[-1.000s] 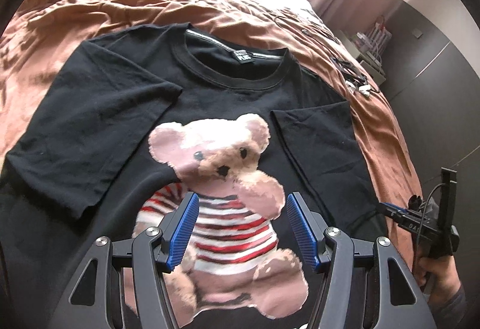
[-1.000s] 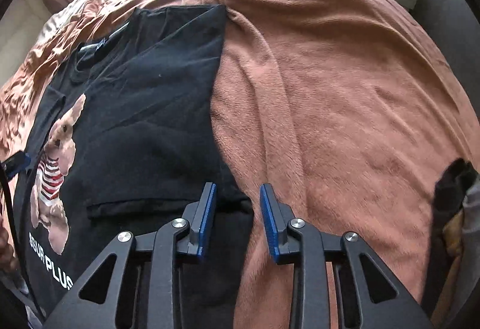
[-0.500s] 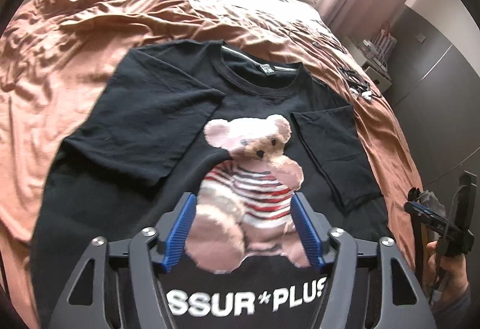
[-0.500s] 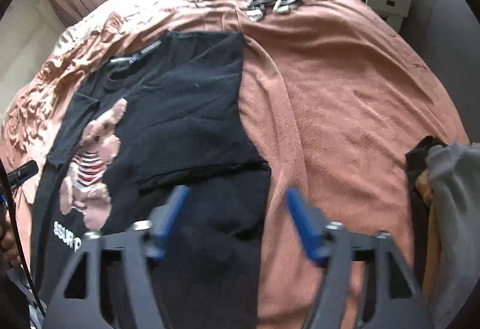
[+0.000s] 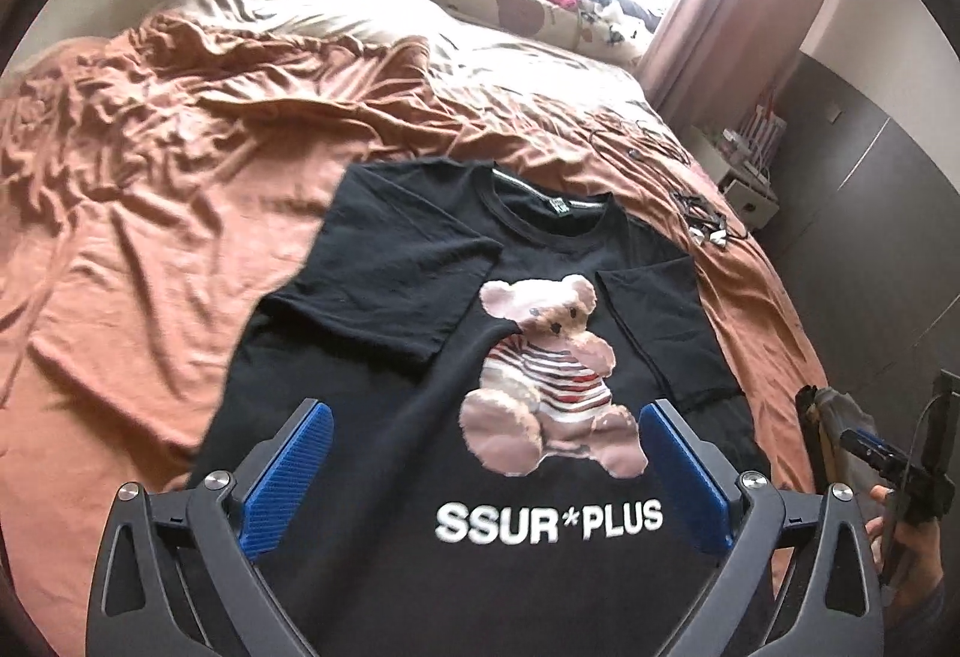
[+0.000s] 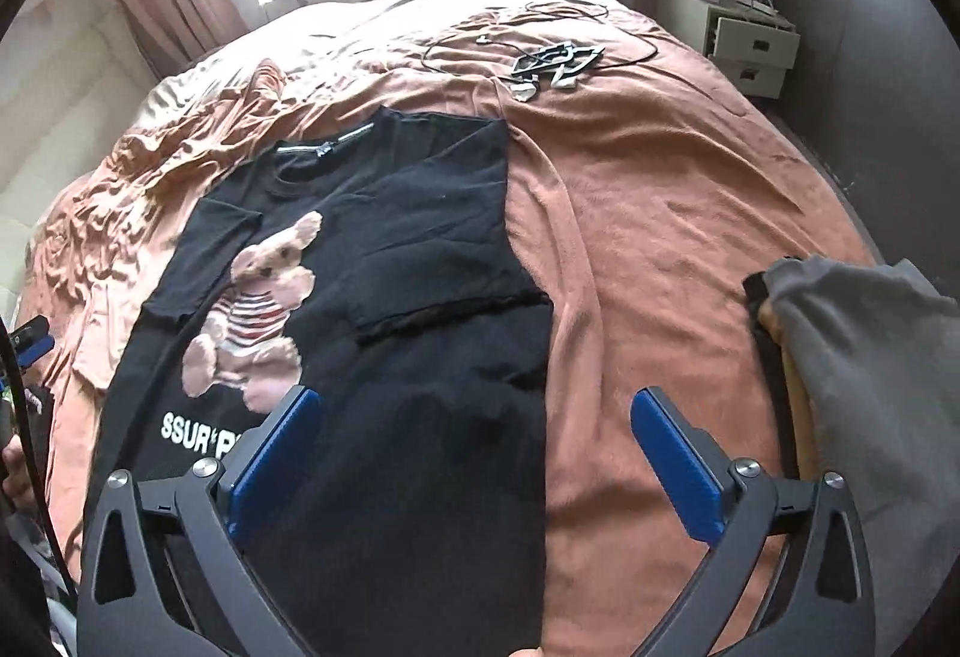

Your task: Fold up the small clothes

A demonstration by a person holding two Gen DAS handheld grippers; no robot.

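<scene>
Black T-shirt (image 5: pixel 384 357) lying flat, print up, on the brown bedspread (image 5: pixel 150 189) — both sleeves already folded in over the chest. Judged roughly a third done: sleeve folds in place, sides and bottom-to-collar fold not yet made. Hem end nearest both cameras, collar at the far end.

Left gripper (image 5: pixel 486 471) hanging above the lower front over the lettering, jaws spread wide, nothing between them. Right gripper (image 6: pixel 474 459) above the shirt's right edge and bare bedspread, jaws also wide, gripping nothing.

Containers — none in use. Small drawer unit (image 6: pixel 750 39) beside the bed, drawers closed, contents not visible. Grey and tan clothes pile (image 6: pixel 852 345) on the bed's right edge, well apart from the shirt; tangled cables (image 6: pixel 552 57) near the far end.
</scene>
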